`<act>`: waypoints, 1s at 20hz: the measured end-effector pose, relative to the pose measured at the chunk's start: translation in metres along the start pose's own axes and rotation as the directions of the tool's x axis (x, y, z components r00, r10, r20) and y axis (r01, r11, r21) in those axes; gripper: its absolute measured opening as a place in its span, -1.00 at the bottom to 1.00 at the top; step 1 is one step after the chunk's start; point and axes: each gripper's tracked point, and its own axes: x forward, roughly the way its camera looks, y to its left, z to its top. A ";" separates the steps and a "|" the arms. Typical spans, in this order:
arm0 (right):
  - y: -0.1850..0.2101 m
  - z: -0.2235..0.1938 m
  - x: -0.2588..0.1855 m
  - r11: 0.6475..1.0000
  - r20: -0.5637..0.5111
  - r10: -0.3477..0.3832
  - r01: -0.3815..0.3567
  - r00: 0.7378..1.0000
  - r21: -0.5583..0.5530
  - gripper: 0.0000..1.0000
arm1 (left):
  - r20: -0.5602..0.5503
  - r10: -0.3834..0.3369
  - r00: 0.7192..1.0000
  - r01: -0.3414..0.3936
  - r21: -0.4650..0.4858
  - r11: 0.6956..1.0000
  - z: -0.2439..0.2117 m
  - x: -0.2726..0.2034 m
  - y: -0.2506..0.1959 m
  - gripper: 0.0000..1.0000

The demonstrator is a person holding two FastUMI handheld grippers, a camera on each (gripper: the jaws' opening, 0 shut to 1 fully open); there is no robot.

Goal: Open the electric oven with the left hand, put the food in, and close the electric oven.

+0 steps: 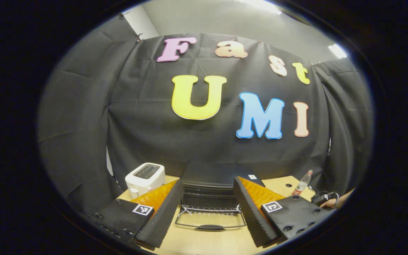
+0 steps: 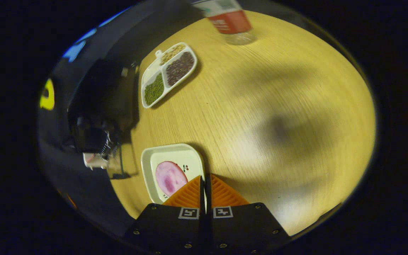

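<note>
The black electric oven (image 1: pixel 209 173) stands straight ahead on the wooden table, its door (image 1: pixel 209 226) folded down flat and the wire rack (image 1: pixel 207 209) showing inside. My left gripper (image 1: pixel 207 181) is open in front of it, one finger on each side of the door, holding nothing. In the right gripper view, a white square plate (image 2: pixel 161 156) carries a pink slice of food (image 2: pixel 170 177). My right gripper (image 2: pixel 204 179) is shut on the plate's right rim. The open oven (image 2: pixel 97 102) lies to the plate's left. I cannot tell whether the plate is off the table.
A white toaster (image 1: pixel 144 179) stands left of the oven. A bottle with a red label (image 1: pixel 301 184) (image 2: pixel 229 22) stands to the right, near a hand (image 1: pixel 329 202). A divided white tray of beans (image 2: pixel 168 72) lies beside the oven. Bare wood (image 2: pixel 278 117) spreads right of the plate.
</note>
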 end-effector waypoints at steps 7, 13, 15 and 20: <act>0.005 0.000 -0.009 0.942 0.108 0.211 -0.231 0.972 0.245 -0.99 | -0.017 -0.010 1.000 0.010 0.005 1.000 -0.001 0.006 -0.022 1.00; 0.031 -0.013 -0.031 0.935 0.149 0.249 -0.278 0.957 0.220 -0.99 | -0.003 -0.019 1.000 0.019 0.011 1.000 0.003 0.001 -0.033 1.00; 0.055 -0.028 -0.038 0.930 0.147 0.284 -0.309 0.948 0.199 -0.99 | -0.005 -0.028 1.000 0.028 0.003 1.000 0.001 -0.003 -0.031 1.00; 0.133 -0.080 -0.037 0.916 0.114 0.352 -0.367 0.929 0.162 -1.00 | 0.007 -0.033 0.999 0.033 0.013 0.999 0.001 -0.008 -0.003 0.92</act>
